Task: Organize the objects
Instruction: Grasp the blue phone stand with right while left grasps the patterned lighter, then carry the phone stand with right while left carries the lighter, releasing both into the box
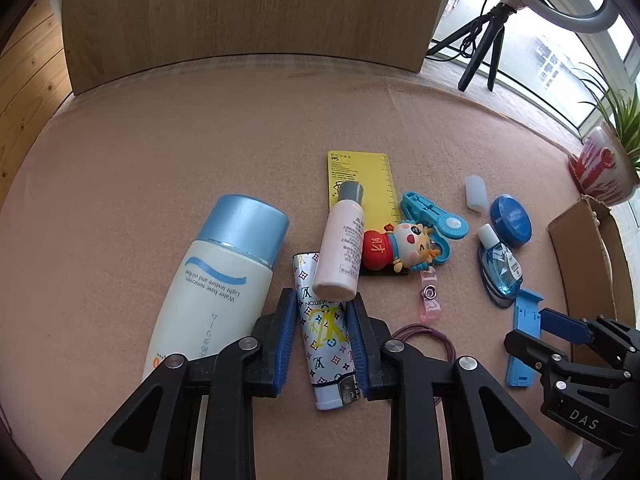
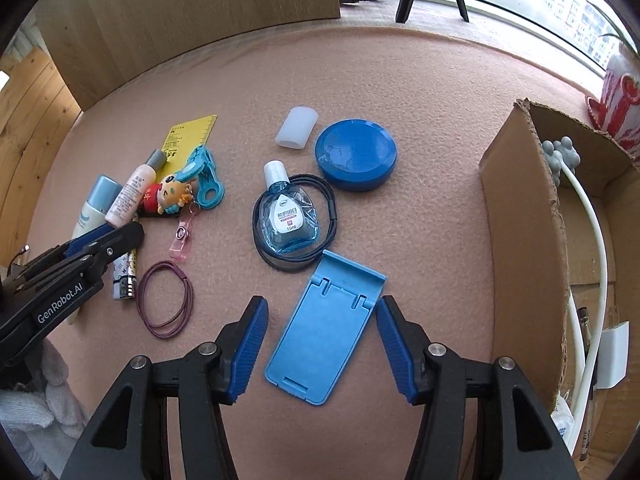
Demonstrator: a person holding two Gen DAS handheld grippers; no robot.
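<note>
A lighter (image 1: 326,344) with a colourful monogram pattern lies on the pink felt mat (image 1: 200,140). My left gripper (image 1: 324,300) is shut on it, a blue pad pressed to each long side. A small pink bottle (image 1: 342,252) rests its base on the lighter's far end. A light blue folding phone stand (image 2: 324,332) lies flat between the fingers of my right gripper (image 2: 322,308), which is open with a gap on both sides. The left gripper (image 2: 120,240) also shows at the left edge of the right wrist view.
A big sunscreen bottle (image 1: 216,280) lies left of the lighter. Nearby are a yellow ruler card (image 1: 360,172), cartoon badge reel (image 1: 400,248), blue clip (image 1: 432,216), purple hair ties (image 2: 164,300), eye-drop bottle (image 2: 288,220), round blue case (image 2: 356,156) and white cap (image 2: 296,128). A cardboard box (image 2: 520,220) stands on the right.
</note>
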